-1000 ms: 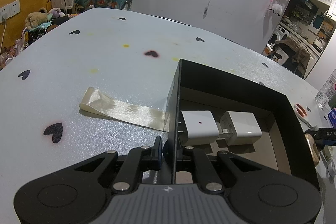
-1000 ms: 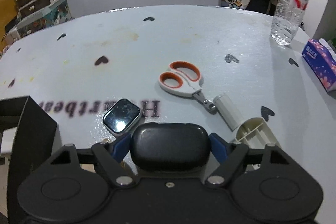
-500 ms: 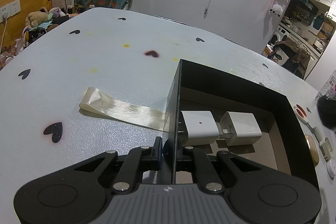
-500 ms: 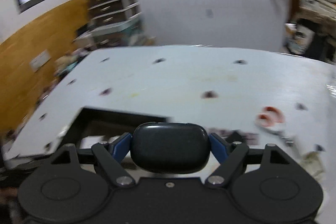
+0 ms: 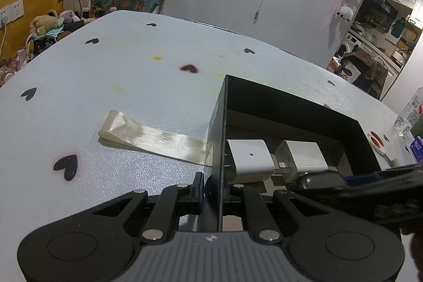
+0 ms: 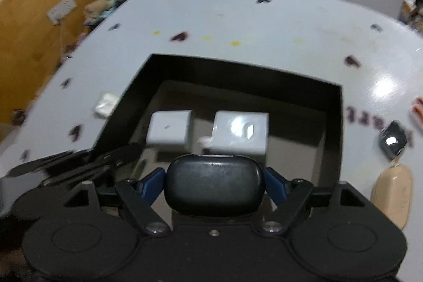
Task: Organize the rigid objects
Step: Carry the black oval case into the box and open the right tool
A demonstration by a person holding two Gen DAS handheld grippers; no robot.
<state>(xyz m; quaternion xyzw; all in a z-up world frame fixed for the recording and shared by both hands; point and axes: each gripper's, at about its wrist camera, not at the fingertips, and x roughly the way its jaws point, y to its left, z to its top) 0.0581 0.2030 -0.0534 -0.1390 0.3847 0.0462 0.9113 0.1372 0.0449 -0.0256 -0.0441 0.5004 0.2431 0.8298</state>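
Your left gripper [image 5: 214, 185] pinches the black box [image 5: 221, 128] wall; your right gripper [image 6: 214, 184] clamps a dark case [image 6: 214, 186] above the box.

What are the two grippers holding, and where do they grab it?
The left gripper pinches the black box by its thin side wall. The right gripper squeezes a dark rounded case across its two ends, above the box.

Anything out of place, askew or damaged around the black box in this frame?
One oddity: a cream ribbon trails flat on the table, running out from the black box wall. The two white chargers inside sit side by side, undamaged.
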